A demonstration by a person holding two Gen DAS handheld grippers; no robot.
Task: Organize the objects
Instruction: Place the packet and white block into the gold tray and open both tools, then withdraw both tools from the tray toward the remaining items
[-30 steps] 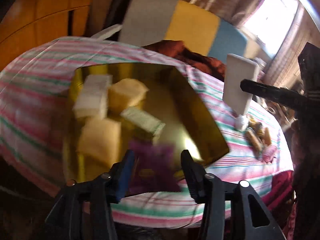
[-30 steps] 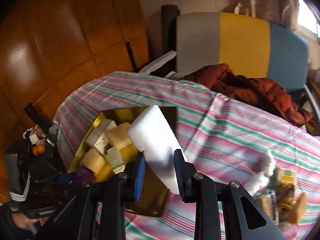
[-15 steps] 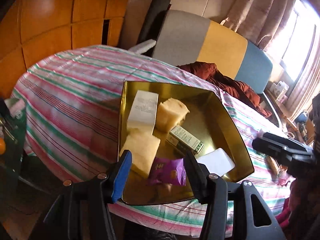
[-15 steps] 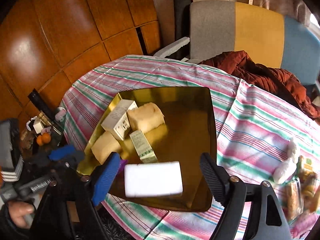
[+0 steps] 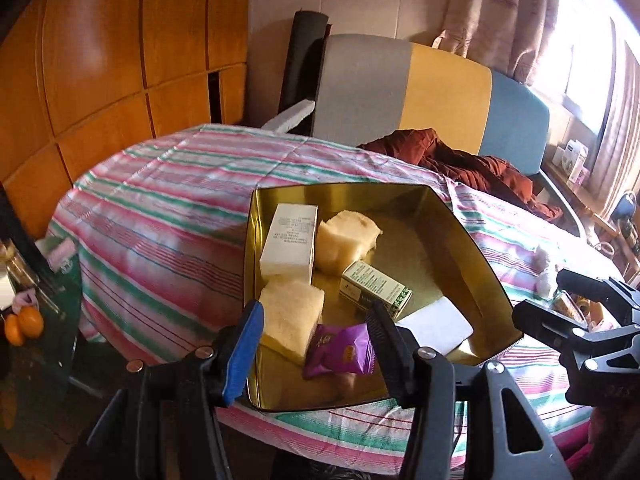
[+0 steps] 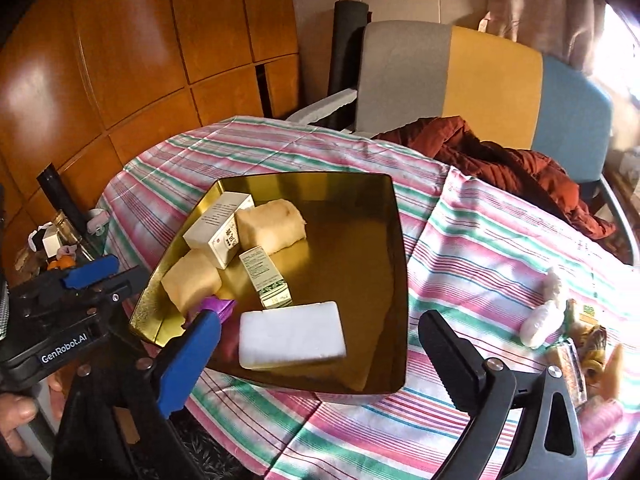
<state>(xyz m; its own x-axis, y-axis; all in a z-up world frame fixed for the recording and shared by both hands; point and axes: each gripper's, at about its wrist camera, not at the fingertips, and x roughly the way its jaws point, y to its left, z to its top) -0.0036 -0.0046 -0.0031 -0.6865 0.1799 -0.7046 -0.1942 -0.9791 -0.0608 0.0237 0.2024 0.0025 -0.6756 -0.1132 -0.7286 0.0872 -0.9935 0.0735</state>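
A gold tray (image 5: 476,252) (image 6: 352,264) sits on the striped tablecloth. It holds a white box (image 5: 290,240) (image 6: 218,232), two yellow spongy blocks (image 5: 292,316) (image 6: 270,226), a small green-and-white box (image 5: 374,288) (image 6: 266,276), a purple packet (image 5: 340,350) (image 6: 218,306) and a white block (image 5: 436,330) (image 6: 292,336). My right gripper (image 6: 318,318) hangs over the tray's near side. Its jaws are opening wide, and the white block lies flat in the tray between them, untouched. My left gripper (image 5: 314,344) is open above the tray's near left corner, apart from the purple packet.
Loose snacks and small items (image 6: 576,344) lie on the cloth at the right. A rust-coloured jacket (image 6: 500,160) is heaped on the chair (image 5: 448,92) behind the table. A low side table with oranges (image 5: 24,324) stands at the left. A hand (image 6: 16,412) holds the left gripper.
My right gripper opened and let go of the white block, which now lies in the tray. My left gripper drew back and up from the purple packet left in the tray.
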